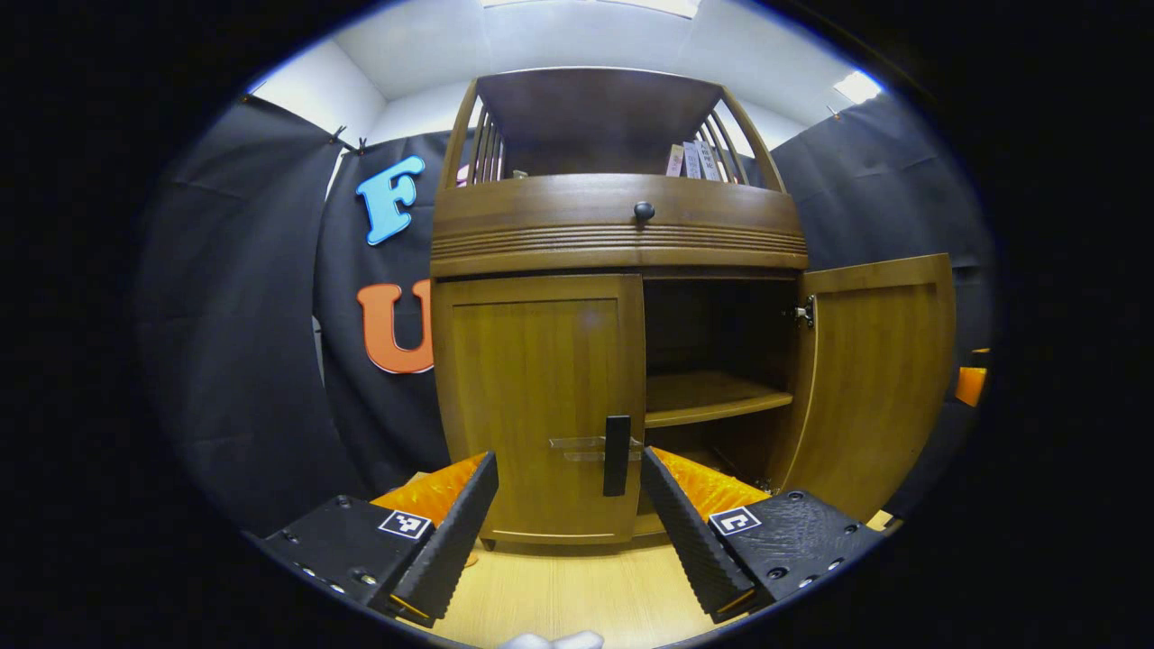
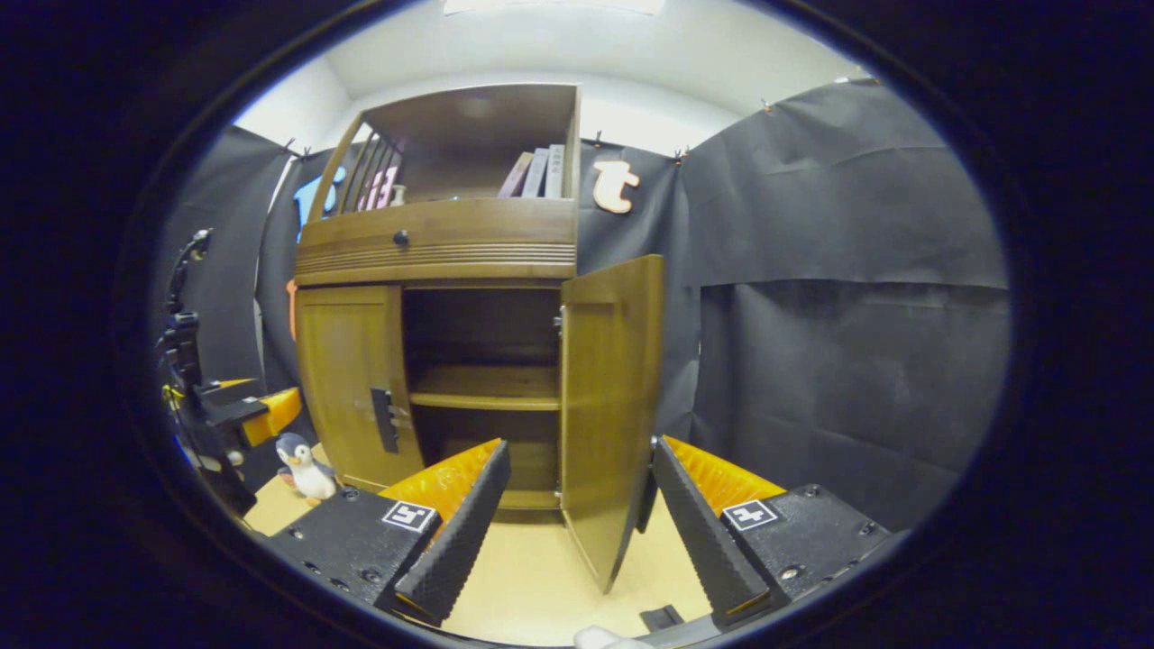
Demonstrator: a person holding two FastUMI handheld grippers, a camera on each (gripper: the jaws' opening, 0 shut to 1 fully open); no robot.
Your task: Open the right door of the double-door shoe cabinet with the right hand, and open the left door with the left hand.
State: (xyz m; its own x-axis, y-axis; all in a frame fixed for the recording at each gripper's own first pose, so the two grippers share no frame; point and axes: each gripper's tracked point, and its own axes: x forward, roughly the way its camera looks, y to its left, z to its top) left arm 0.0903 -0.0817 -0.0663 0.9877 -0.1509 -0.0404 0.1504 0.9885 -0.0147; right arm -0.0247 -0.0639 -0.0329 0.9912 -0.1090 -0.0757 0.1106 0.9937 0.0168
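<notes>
The wooden shoe cabinet (image 1: 618, 236) stands ahead in the left gripper view. Its left door (image 1: 539, 406) is closed, with a dark vertical handle (image 1: 617, 455) at its inner edge. My left gripper (image 1: 568, 523) is open, its fingers spread just short of that handle. The right door (image 1: 879, 379) is swung wide, showing a shelf (image 1: 712, 397) inside. In the right gripper view the right door (image 2: 609, 406) stands edge-on between the spread fingers of my open right gripper (image 2: 577, 532), untouched. The closed left door (image 2: 352, 388) and its handle (image 2: 385, 420) lie further left, with the other gripper (image 2: 216, 406) at the far left.
A small penguin toy (image 2: 305, 467) stands on the light wooden floor (image 2: 541, 577) left of the cabinet. Books (image 2: 539, 173) lean on the cabinet's top shelf above a drawer with a round knob (image 1: 644, 212). Black cloth walls surround the cabinet.
</notes>
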